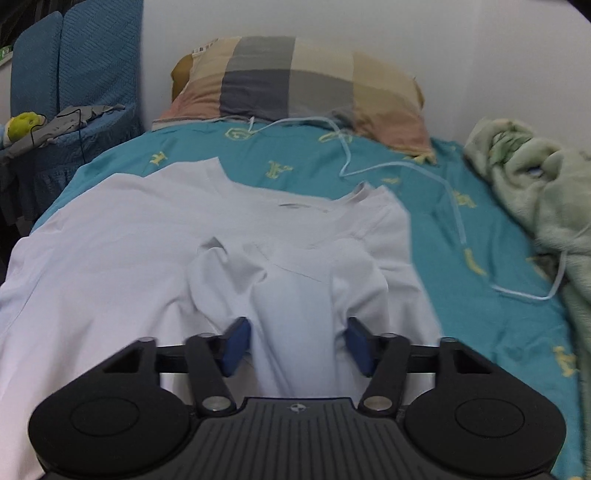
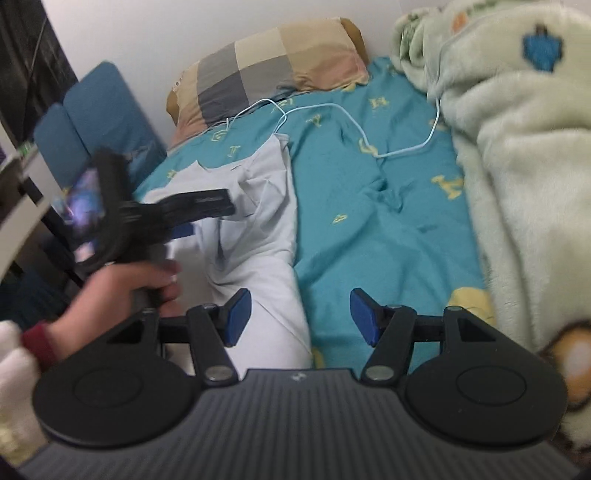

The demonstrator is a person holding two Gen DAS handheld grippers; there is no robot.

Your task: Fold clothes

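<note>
Bed (image 1: 498,332), covered by a teal sheet printed with pale yellow motifs, creased in places. Pillow (image 1: 295,79) at the head, patchwork case in grey, beige, tan and faded pink, leaning against the wall. Wall (image 1: 369,18), plain white, unmarked, running behind the head of the bed and along its far side. Blanket (image 2: 517,166), pale green plush with blue and orange figures, heaped along that far side. Cable (image 1: 456,206), thin and light blue, looping across the sheet from the pillow to the blanket. Chair (image 1: 74,59), blue textured upholstery, beside the bed head, carrying a grey cloth and a yellow-green soft object. Lighting even, indoor.
</note>
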